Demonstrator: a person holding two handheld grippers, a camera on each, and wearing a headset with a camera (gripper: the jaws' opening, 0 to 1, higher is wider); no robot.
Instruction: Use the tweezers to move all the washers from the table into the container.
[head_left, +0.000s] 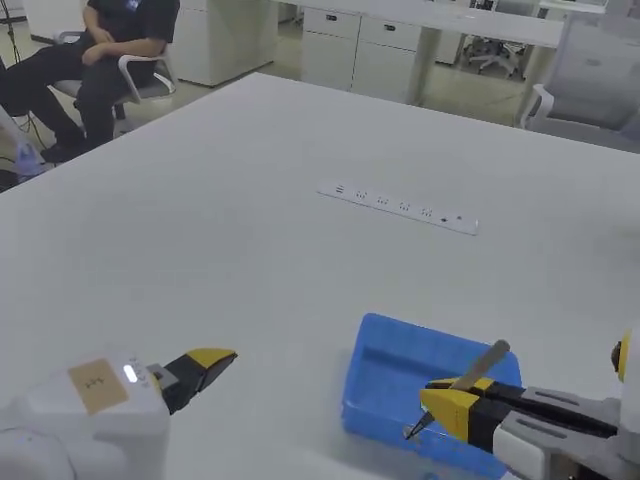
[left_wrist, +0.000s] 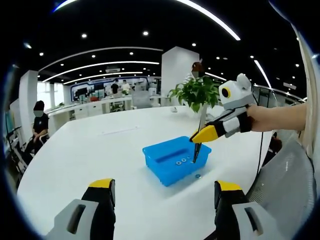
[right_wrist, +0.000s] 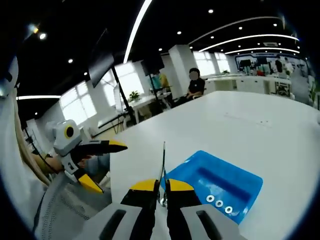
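Three washers (left_wrist: 183, 160) are seen in a row inside the blue container (left_wrist: 160, 167), just beside the lower end of the tweezers (left_wrist: 196, 150), which are pinched between the pressed-together jaws of the right gripper (right_wrist: 161, 186). One further washer (left_wrist: 198, 176), lying on the table (left_wrist: 90, 150) just outside the container wall, is made out in the left gripper view, where the jaws of the left gripper (left_wrist: 165, 186) are held wide apart.

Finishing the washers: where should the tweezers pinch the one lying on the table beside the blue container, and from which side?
Likely the rim band of the washer: one tweezers tip through the hole, one outside, coming down steeply from the side away from the blue container. It lies flat, close to that wall.
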